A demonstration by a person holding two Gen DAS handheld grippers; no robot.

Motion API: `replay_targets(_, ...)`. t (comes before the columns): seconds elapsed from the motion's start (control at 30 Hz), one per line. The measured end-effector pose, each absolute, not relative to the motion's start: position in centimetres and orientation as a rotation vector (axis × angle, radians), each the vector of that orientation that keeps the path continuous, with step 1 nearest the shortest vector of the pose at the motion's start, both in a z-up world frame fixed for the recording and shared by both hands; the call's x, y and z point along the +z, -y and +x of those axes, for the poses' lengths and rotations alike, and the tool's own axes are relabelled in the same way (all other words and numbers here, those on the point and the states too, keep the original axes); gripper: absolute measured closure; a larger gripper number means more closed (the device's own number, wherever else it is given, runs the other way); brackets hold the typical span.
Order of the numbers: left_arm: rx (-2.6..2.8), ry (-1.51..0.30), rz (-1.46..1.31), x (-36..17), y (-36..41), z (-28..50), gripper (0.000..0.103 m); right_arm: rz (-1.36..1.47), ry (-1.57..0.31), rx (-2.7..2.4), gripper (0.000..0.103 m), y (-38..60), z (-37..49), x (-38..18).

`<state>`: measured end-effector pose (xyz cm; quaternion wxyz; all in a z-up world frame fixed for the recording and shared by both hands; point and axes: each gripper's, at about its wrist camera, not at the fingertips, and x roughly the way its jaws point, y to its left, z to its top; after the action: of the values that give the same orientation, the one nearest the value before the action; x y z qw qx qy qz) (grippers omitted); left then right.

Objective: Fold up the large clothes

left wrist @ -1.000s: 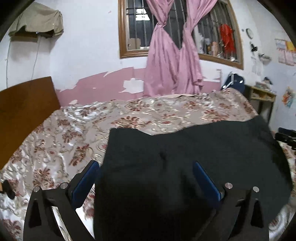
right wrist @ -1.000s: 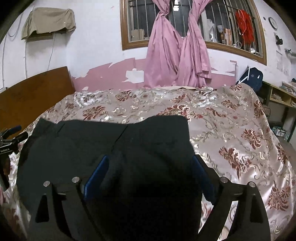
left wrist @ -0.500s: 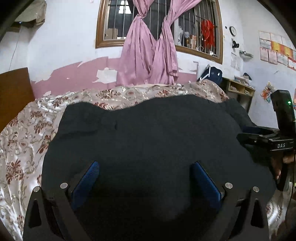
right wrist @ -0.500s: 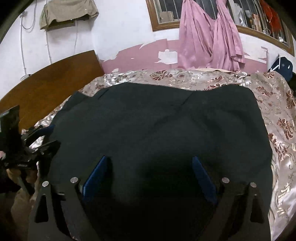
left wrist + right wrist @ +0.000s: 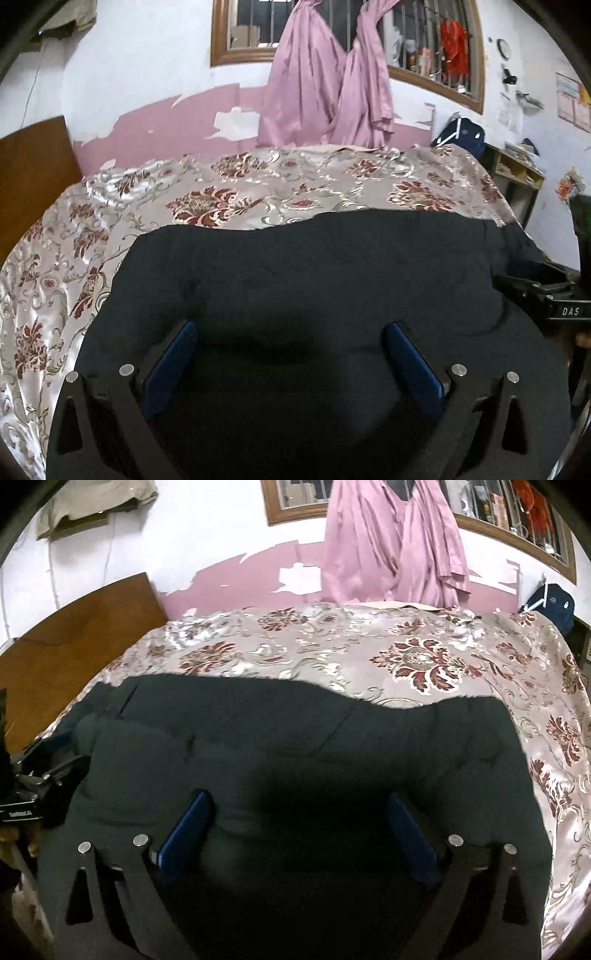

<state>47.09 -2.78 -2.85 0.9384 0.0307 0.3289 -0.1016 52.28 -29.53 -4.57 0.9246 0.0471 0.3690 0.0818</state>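
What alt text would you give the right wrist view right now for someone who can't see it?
A dark garment lies spread over a floral bedspread, filling the lower frame, with the right gripper open wide above it, blue fingers apart. The left gripper shows at the garment's left edge; pink curtains hang behind the bed.

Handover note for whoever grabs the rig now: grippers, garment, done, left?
Left hand-held gripper: open, jaws wide over the dark black garment, gripping nothing.
Right hand-held gripper: open too, over the same garment.
Garment lies spread on the floral satin bedspread, near edge bunched in a soft roll.
Done: laid out; whether a fold is in, cannot tell.
Left: grasp the edges, fold, probably more than once.
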Motion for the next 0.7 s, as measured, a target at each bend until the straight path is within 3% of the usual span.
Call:
replay_targets(0.3,-0.231,-0.832,0.000,-4.7,2.6,51.0,0.000,0.172,-0.834,0.177,0.003,30.9,56.1,-6.6)
replay_targets(0.7,-0.237,-0.828,-0.004,-5.4,3.2,51.3,0.000,0.245,-0.837,0.222,0.001,31.5,57.2,-8.5)
